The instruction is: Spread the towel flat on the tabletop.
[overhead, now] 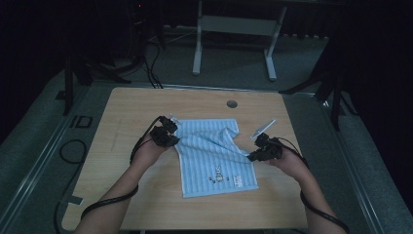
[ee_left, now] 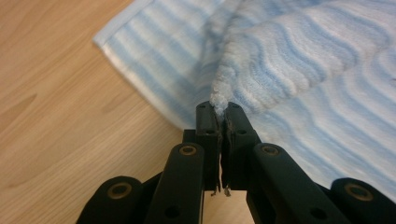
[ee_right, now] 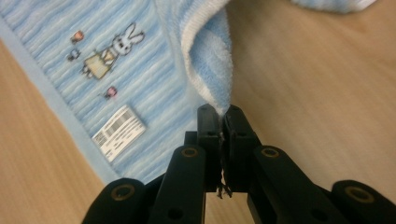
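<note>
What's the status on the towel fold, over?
Left gripper and right gripper each shut on a pinched towel edge. Towel partly lifted, rest flat on table. Nothing obstructing.

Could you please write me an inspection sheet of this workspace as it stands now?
Surface: wooden table, with a round port near the far edge.
Job's things: blue striped towel, partly lifted and creased; rabbit print and label near its near edge.
Clutter: nothing seen.
Grippers: left gripper shut on the towel's left edge; right gripper shut on the towel's right edge.
Cables: one trails from each gripper along the forearms; more lie on the floor to the left.
Surroundings: dim room, a white table frame beyond, dark stands at both sides.
</note>
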{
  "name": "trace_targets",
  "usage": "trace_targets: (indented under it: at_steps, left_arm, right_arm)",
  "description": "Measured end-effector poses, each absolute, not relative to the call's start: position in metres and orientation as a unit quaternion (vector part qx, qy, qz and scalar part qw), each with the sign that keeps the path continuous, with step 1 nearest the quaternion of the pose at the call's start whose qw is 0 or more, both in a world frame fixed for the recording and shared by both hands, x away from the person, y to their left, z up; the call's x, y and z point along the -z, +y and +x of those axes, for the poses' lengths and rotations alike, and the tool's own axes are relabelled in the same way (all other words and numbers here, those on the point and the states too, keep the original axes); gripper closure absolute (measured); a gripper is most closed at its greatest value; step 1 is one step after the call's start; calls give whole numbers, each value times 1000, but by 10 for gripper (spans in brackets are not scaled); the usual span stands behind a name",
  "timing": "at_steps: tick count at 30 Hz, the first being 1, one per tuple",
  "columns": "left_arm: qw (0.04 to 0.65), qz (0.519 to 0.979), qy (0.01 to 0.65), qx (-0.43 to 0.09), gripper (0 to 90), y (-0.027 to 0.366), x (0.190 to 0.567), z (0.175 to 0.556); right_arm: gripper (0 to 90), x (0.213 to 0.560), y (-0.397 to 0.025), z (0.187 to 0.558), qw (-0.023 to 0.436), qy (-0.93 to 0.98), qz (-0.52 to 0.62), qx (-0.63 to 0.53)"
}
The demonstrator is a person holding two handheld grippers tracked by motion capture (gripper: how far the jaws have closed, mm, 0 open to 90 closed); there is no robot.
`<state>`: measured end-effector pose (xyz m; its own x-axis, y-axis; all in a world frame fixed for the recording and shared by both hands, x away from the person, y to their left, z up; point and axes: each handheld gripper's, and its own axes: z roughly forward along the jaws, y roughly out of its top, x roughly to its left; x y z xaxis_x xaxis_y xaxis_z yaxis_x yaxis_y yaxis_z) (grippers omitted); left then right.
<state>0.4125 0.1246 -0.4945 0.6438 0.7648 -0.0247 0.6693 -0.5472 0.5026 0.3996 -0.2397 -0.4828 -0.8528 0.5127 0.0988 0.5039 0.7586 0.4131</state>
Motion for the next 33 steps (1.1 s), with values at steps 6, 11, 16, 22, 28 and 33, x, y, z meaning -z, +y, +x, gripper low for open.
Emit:
trace_targets:
  at_steps: [6, 11, 16, 22, 28, 33]
  left_arm:
    - [245, 867, 421, -101, 552, 135, 491, 407]
    - [256, 873, 400, -113, 492, 137, 474, 392]
    - [260, 875, 398, -89, 480, 134, 482, 394]
    - [277, 873, 396, -67, 402, 125, 505, 409]
    - [275, 875, 395, -56, 576, 114, 521, 417]
    - [289, 872, 387, -76, 843, 119, 510, 413]
  right_arm:
    - [666, 484, -247, 399, 27, 936, 294, -190]
    - [618, 466, -246, 404, 49, 927, 301, -217]
    - [555, 459, -219, 415, 47, 925, 297, -233]
    - [476, 476, -175, 433, 17, 921, 310, -235]
    - [559, 499, -152, 450, 1, 919, 335, -209]
    - [888, 489, -158, 450, 42, 921, 325, -209]
